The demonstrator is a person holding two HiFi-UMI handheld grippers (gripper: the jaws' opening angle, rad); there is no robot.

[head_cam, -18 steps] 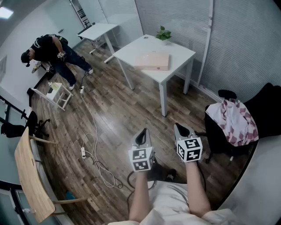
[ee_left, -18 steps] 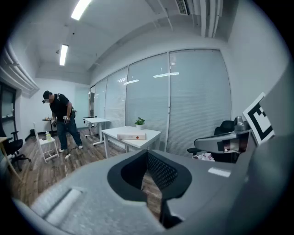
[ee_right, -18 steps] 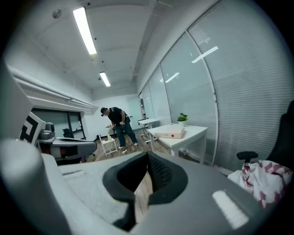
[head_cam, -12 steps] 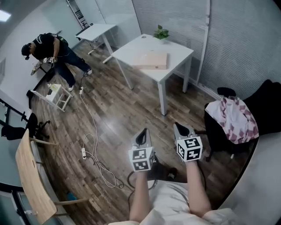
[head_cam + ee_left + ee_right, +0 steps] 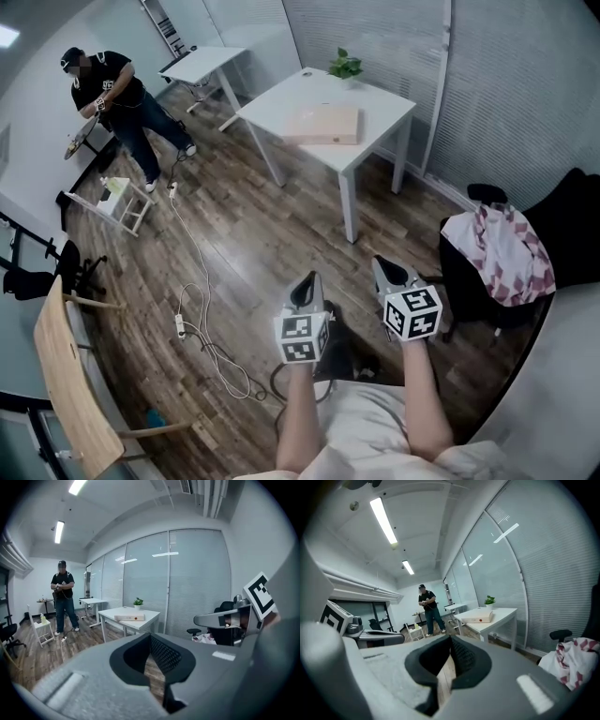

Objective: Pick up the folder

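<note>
Currently listed, item by item.

Left gripper (image 5: 305,283): jaws pressed together, nothing between them. It is held out in front of the person over the wooden floor (image 5: 253,234) and tilted slightly downward.

Right gripper (image 5: 385,269): jaws likewise closed and empty. It is just beside the left one, with the same slight downward tilt.

Folder (image 5: 322,126): pale tan and flat. It lies on the white table (image 5: 380,101), roughly mid-top, well apart from both grippers.

Potted plant (image 5: 346,67): stands at the table's far edge, near the folder but not touching it.

Dark chair (image 5: 572,225): stands to the right, with a pink-and-white patterned cloth (image 5: 506,255) draped over it.

White cable (image 5: 200,314): trails in loops across the floor at left.

Person in dark clothes (image 5: 111,90): stands at the far left, beside a small white stool (image 5: 122,201). A second white desk (image 5: 206,64) stands beyond.
</note>
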